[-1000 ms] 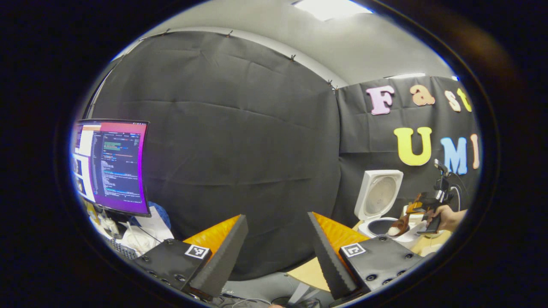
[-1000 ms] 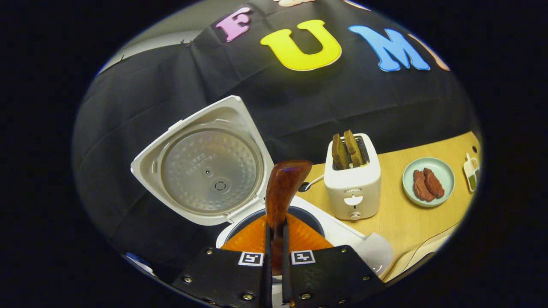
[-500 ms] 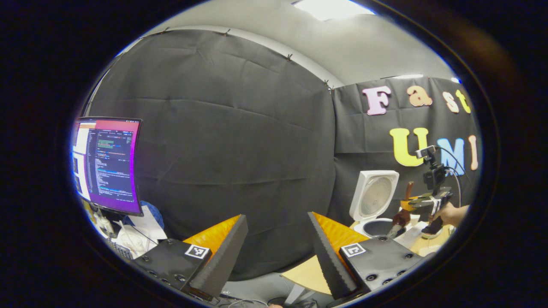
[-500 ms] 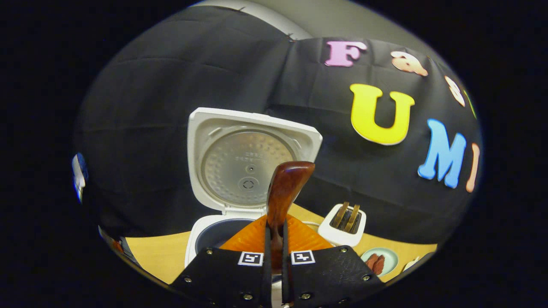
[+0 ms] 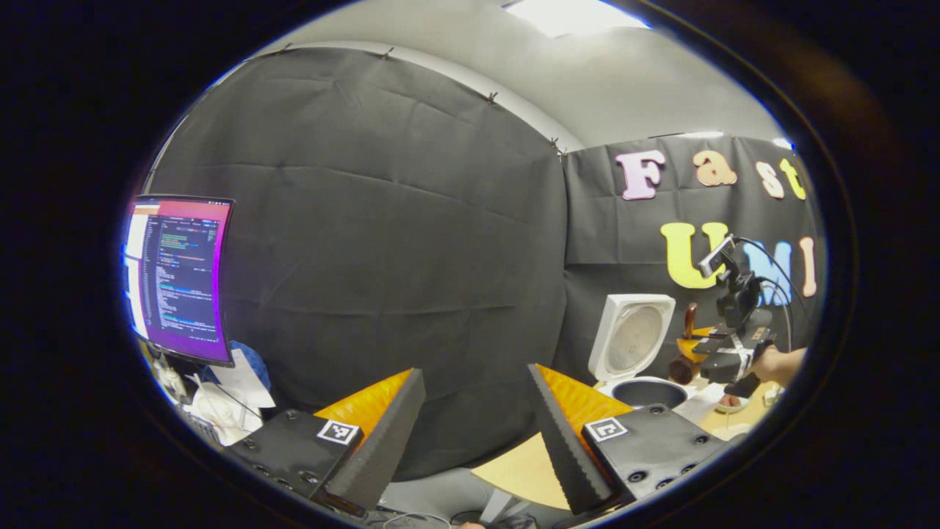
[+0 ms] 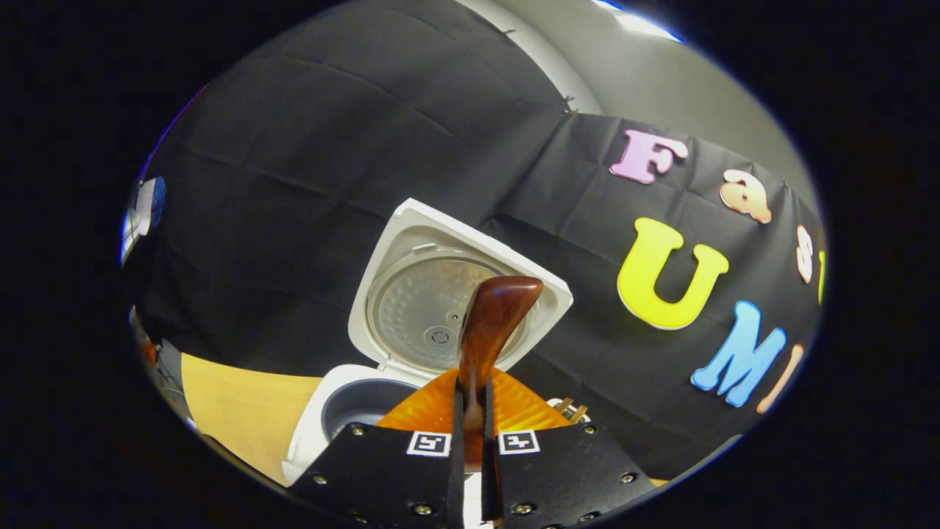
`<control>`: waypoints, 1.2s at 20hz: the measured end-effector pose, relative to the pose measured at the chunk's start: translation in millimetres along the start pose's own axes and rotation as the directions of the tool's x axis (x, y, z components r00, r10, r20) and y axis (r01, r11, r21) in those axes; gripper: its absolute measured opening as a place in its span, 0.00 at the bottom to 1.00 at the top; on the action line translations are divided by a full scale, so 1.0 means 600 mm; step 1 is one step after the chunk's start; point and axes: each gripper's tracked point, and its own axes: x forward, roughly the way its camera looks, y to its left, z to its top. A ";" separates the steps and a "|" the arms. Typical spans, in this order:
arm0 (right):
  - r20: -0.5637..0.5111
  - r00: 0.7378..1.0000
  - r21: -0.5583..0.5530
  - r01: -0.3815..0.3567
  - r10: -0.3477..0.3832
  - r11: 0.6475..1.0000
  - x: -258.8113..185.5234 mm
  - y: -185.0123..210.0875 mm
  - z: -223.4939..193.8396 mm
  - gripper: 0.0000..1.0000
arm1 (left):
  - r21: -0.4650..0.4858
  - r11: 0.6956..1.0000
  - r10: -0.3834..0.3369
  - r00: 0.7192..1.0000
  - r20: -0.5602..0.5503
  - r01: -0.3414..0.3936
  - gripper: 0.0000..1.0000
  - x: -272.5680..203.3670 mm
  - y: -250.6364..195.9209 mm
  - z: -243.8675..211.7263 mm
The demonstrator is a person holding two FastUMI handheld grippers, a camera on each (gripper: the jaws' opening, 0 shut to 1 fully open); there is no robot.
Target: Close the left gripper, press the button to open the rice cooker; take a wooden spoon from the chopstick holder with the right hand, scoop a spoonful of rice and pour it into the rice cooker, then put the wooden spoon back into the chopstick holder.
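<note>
right gripper view: wooden spoon (image 6: 490,323) clamped, pointing up-forward.

The rice cooker (image 6: 345,411) is white, its open lid (image 6: 455,294) lined with a dimpled silver plate, its inner pot dark grey. Rising from between the right gripper's (image 6: 471,411) fingers, the wooden spoon (image 6: 492,323) is glossy reddish brown. The table (image 6: 242,411) is pale wood. Left of the left gripper's (image 5: 477,433) fingers, a monitor (image 5: 176,279) glows purple.

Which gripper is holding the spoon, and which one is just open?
The right gripper is shut on the wooden spoon by the rice cooker. The left gripper is open, holding nothing.
</note>
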 end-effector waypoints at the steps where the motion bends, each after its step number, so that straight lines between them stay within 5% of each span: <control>1: -0.012 1.000 0.090 -0.004 0.005 0.996 0.002 -0.011 0.000 0.10 | 0.000 1.000 -0.007 1.000 0.004 0.007 0.98 0.001 -0.006 0.004; 3: -0.028 0.999 0.297 -0.023 0.032 0.955 -0.006 -0.026 -0.003 0.10 | 0.001 1.000 -0.024 1.000 0.012 0.024 0.98 0.003 -0.017 0.009; 6: -0.036 0.998 0.572 -0.027 0.058 0.820 -0.035 -0.061 0.004 0.10 | -0.006 0.998 -0.057 0.998 0.020 0.057 0.96 0.008 -0.044 0.016; 9: -0.036 0.998 0.721 -0.004 0.044 0.693 -0.070 -0.116 -0.002 0.09 | -0.018 0.995 -0.097 0.995 0.027 0.098 0.96 0.011 -0.078 0.026; 11: -0.043 0.999 0.760 0.022 0.016 0.649 -0.103 -0.159 -0.017 0.09 | -0.030 0.992 -0.121 0.992 0.032 0.122 0.96 0.015 -0.106 0.029; 18: -0.077 0.990 0.780 0.136 -0.122 0.611 -0.229 -0.305 -0.073 0.09 | -0.044 0.976 -0.208 0.975 0.080 0.212 0.98 0.016 -0.219 0.071; 24: -0.137 0.956 0.762 0.269 -0.260 0.588 -0.344 -0.427 -0.148 0.09 | -0.038 0.948 -0.312 0.945 0.103 0.317 0.98 0.012 -0.342 0.093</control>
